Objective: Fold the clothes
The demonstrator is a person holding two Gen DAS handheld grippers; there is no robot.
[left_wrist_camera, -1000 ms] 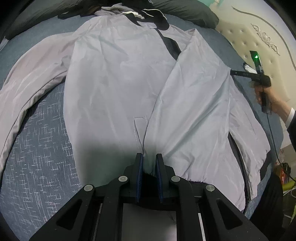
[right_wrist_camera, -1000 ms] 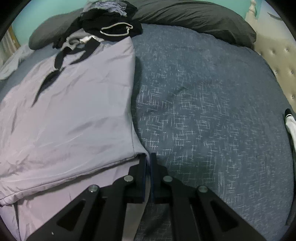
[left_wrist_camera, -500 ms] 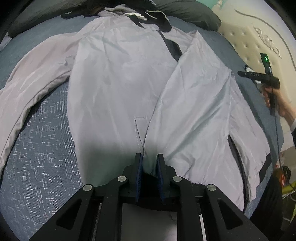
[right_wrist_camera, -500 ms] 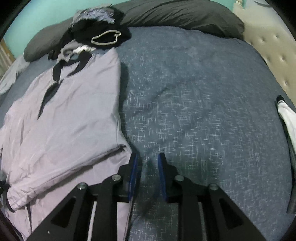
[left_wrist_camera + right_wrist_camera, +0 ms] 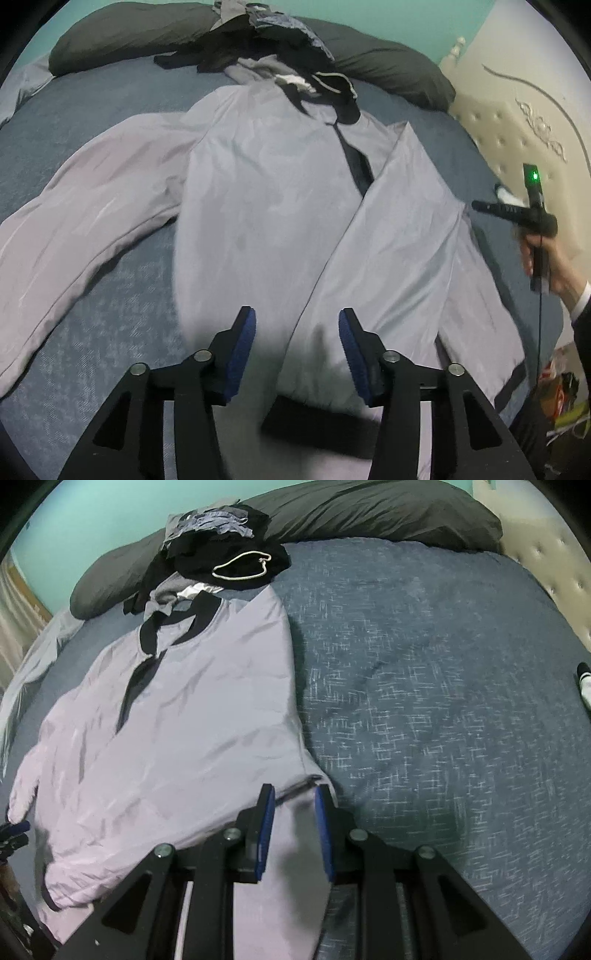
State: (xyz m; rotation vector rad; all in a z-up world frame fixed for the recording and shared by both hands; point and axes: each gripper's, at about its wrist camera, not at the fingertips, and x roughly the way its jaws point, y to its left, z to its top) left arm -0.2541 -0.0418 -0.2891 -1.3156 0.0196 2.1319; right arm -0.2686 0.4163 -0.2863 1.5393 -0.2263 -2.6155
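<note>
Since a second ago both claws have let go, the left gripper (image 5: pixel 297 325) just spreading wide, the right gripper (image 5: pixel 293 801) seemingly parted and empty, above the pale grey jacket (image 5: pixel 266 206) half-folded on the blue bed (image 5: pixel 443 701).

The left gripper (image 5: pixel 297 325) has just opened wide and let go of the jacket (image 5: pixel 266 206). The right gripper (image 5: pixel 293 801) opened a little too, and both seem lifted higher.
</note>
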